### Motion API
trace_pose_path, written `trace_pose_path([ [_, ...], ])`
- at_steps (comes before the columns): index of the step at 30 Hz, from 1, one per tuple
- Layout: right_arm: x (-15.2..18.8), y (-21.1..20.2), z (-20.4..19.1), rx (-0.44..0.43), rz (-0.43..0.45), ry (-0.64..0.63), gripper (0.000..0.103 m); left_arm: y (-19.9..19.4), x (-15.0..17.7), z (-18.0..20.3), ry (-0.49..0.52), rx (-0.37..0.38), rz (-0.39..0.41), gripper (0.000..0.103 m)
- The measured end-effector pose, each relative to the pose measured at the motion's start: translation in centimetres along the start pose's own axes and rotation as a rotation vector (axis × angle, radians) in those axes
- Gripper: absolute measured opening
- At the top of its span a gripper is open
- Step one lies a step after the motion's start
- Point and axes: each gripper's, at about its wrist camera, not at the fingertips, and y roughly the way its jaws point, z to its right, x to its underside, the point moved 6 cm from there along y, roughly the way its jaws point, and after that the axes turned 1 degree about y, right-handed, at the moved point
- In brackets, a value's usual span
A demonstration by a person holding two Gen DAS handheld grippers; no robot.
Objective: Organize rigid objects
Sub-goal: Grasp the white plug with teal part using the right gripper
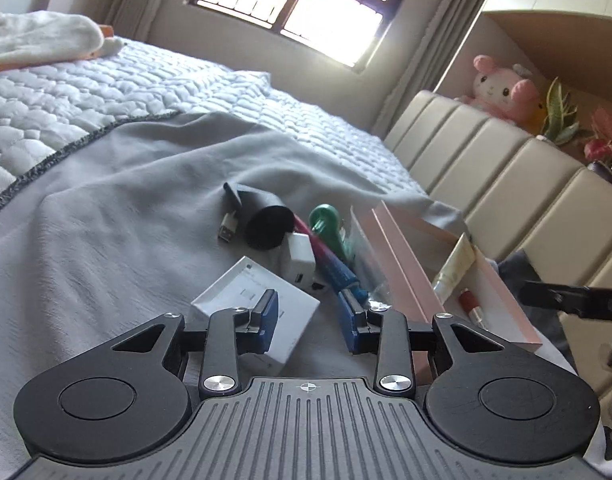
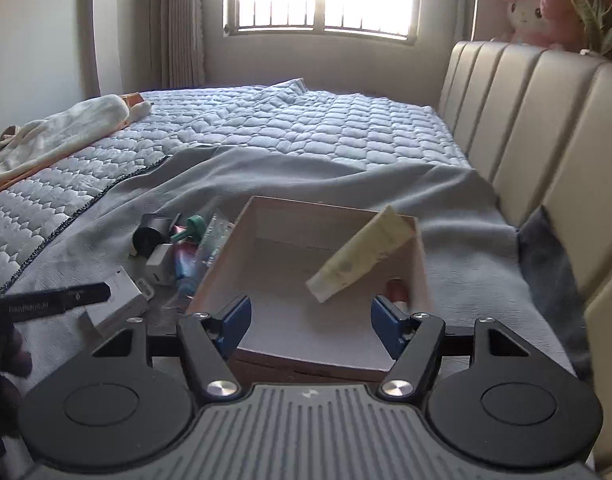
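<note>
A pink open box (image 2: 222, 268) lies on the grey blanket; in the left wrist view it shows at the right (image 1: 402, 268). A cream tube (image 2: 362, 254) leans inside it against the right wall, and a red lipstick (image 1: 472, 304) lies on its floor. Left of the box is a pile: a white flat box (image 1: 242, 300), a white charger (image 1: 300, 258), a black cylinder (image 1: 268, 220), a USB plug (image 1: 228, 228), a green-handled tool (image 1: 326, 220) and a red and blue pen (image 1: 334, 262). My left gripper (image 1: 308, 318) is open over the white flat box. My right gripper (image 2: 310, 320) is open above the box's near edge.
The bed has a quilted cover (image 2: 306, 124) and a padded beige headboard (image 2: 546, 120) on the right. A cream garment (image 2: 58, 136) lies at the far left. A pink plush toy (image 1: 502, 88) and plants sit on the shelf behind the headboard. A clear plastic bag (image 1: 366, 256) lies by the box.
</note>
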Motion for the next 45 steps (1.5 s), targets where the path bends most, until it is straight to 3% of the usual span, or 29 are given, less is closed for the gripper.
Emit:
trace_pose_path([
  [2, -1.3, 2.1, -2.9, 0.006, -0.018, -0.041, 0.067, 0.0, 0.7, -1.0, -0.021, 0.039, 0.013, 0.036],
  [4, -2.6, 4.6, -6.1, -0.005, -0.041, -0.093, 0.067, 0.8, 0.9, -1.7, -0.039, 0.071, -0.066, 0.034],
  [5, -3.3, 5.9, -7.7, -0.005, -0.045, -0.12, 0.067, 0.7, 0.9, -2.3, -0.069, 0.09, -0.065, 0.032],
  [8, -5.6, 10.4, -11.8, 0.022, -0.039, -0.185, 0.067, 0.2, 0.6, -4.3, -0.144, 0.086, -0.043, 0.032],
  [11, -7.7, 15.4, -13.4, 0.112, -0.048, -0.168, 0.064, -0.1, 0.7, -5.4, -0.191, 0.069, -0.039, 0.032],
  [12, -8.3, 17.2, -13.4, 0.16, -0.06, -0.159, 0.061, -0.2, 0.7, -5.3, -0.187, 0.088, -0.043, 0.032],
  [15, -9.1, 21.6, -12.6, 0.254, -0.138, -0.152, 0.037, -0.4, 0.8, -4.5, -0.17, 0.148, -0.059, 0.032],
  [18, -8.0, 23.9, -12.4, 0.221, -0.26, -0.149, 0.025, -0.2, 1.3, -4.5, -0.175, 0.176, -0.101, 0.032],
  [23, -5.0, 21.7, -14.1, 0.191, -0.286, -0.279, 0.026, 0.1, 2.3, -4.9, -0.176, 0.144, -0.155, 0.032],
  [27, -2.4, 18.0, -15.2, 0.1, -0.325, -0.303, 0.025, -0.2, 2.3, -5.7, -0.196, 0.11, -0.149, 0.032],
  [30, -0.2, 14.6, -15.5, 0.066, -0.311, -0.335, 0.023, -1.0, 1.9, -6.1, -0.185, 0.051, -0.118, 0.033],
  [35, 3.5, 9.3, -14.4, -0.058, -0.315, -0.276, 0.023, -1.8, 2.0, -5.7, -0.154, 0.009, -0.116, 0.033],
  [38, 5.9, 5.6, -13.9, -0.105, -0.262, -0.315, 0.024, -2.5, 2.4, -5.0, -0.132, -0.012, -0.117, 0.033],
  [43, 9.5, 1.1, -11.1, -0.119, -0.208, -0.356, 0.053, -4.2, 4.2, -3.2, -0.123, 0.019, -0.118, 0.033],
  [45, 10.4, -0.2, -9.4, -0.108, -0.179, -0.329, 0.055, -4.4, 5.2, -2.2, -0.123, 0.045, -0.139, 0.033],
])
